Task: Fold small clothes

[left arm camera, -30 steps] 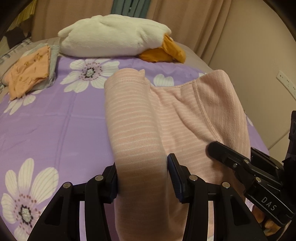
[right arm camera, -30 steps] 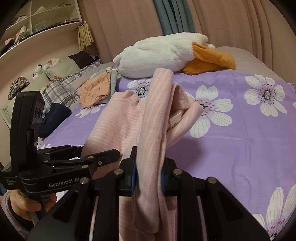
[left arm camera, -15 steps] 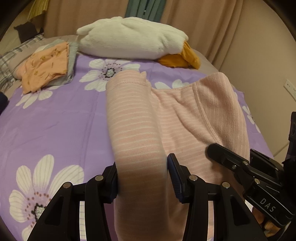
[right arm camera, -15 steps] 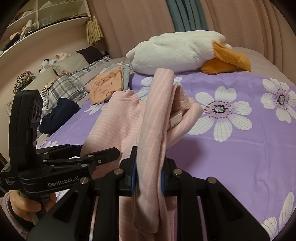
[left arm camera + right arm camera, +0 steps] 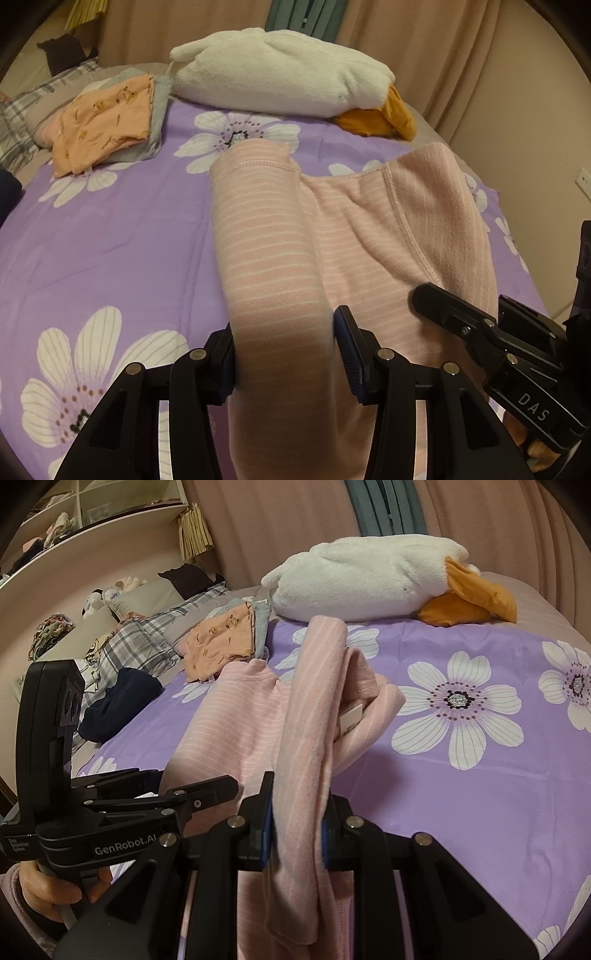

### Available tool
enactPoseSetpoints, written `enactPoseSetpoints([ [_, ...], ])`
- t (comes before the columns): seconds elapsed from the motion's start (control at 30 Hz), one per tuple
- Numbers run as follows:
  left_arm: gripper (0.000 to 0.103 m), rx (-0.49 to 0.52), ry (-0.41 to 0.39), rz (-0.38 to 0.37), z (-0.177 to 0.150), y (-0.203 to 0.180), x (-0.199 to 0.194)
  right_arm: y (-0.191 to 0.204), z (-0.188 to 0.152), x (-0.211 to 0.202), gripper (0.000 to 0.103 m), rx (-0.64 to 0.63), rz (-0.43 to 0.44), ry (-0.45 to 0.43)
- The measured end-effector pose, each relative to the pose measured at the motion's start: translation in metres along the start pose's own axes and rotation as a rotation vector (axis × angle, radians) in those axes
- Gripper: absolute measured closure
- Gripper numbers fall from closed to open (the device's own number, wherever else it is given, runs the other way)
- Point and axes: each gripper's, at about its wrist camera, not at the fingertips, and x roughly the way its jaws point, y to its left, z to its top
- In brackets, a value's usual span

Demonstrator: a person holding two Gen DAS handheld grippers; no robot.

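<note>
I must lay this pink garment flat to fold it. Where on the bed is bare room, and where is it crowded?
Free: the purple flowered cover right of the pink striped garment, and the stretch left of it, before the folded orange clothes. Crowded: the far edge with the white plush duck, and the far-left corner with the clothes pile and dark navy item.

Garment (image 5: 280, 236) on bed (image 5: 110, 251), before pillow (image 5: 280, 74).

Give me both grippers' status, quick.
Left gripper: closed on the pink striped garment.
Right gripper: closed on the same garment.
</note>
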Motion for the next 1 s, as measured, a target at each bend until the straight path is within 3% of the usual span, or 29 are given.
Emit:
enactPoseSetpoints([
  [1.0, 0.056, -0.016, 0.057, 0.022, 0.009, 0.020, 0.030, -0.003, 0.001, 0.042, 0.082, 0.006, 0.004, 0.060],
])
